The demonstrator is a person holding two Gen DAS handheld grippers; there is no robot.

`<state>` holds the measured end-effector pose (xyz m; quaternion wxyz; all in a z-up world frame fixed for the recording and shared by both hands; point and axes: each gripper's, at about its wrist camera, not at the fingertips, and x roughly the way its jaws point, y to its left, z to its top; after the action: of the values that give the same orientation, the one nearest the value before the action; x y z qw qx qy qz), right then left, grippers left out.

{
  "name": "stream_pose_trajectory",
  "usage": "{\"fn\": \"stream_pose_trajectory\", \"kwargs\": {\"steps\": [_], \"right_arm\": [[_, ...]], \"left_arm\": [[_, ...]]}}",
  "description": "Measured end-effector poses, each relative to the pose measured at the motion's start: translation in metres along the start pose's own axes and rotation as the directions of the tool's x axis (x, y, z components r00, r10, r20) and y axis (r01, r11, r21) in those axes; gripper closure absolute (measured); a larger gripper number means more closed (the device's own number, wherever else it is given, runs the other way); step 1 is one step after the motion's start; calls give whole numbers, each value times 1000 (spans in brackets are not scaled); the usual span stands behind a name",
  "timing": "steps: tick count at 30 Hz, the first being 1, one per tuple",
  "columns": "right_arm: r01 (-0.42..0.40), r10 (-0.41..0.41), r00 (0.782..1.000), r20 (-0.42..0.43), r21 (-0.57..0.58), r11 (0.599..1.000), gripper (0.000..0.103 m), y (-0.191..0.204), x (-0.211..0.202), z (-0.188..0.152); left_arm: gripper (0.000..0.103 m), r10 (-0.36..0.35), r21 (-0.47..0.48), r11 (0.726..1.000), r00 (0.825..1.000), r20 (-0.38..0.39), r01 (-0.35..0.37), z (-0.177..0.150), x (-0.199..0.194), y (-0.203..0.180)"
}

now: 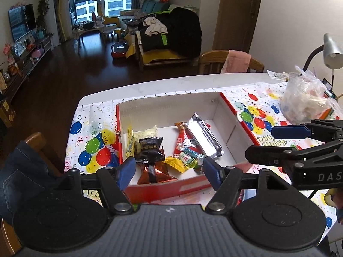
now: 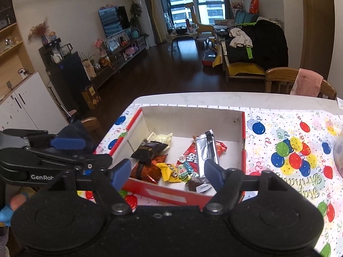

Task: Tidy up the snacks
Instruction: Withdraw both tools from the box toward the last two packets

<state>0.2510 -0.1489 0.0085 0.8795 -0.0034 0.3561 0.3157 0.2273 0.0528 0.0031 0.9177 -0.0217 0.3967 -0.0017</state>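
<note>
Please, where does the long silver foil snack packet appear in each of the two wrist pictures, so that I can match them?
Left wrist view: the silver foil packet lies right of centre in the box, slanting down toward the right.
Right wrist view: the same packet is at centre, nearly upright in the picture.
Shared landmark: under it lies the red wrapper; the black packet lies to its left.
</note>
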Motion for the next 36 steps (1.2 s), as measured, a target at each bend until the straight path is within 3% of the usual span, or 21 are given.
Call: {"fn": "stream_pose_trajectory", "kwargs": {"steps": [5,19,28,36], "right_arm": [[2,-2,1000,17,-8,1000,20,4,-11,-13],[8,-8,1000,11,24,1000,8,-9,-23,-62],[54,-52,996,-77,21,998,1,-34,-15,-102],[110,-108,978,-176,4,994,1,-58,6,-125]], "left_arm": [[34,30,21,999,999,25,-31,-14,-10,-5],[26,-13,27,1000,1000,3,13,-51,-18,-18],[25,-75,78,994,994,-84,82,-84,4,-30],[25,-176,134,970,967,-185,202,-104,27,-39]]}}
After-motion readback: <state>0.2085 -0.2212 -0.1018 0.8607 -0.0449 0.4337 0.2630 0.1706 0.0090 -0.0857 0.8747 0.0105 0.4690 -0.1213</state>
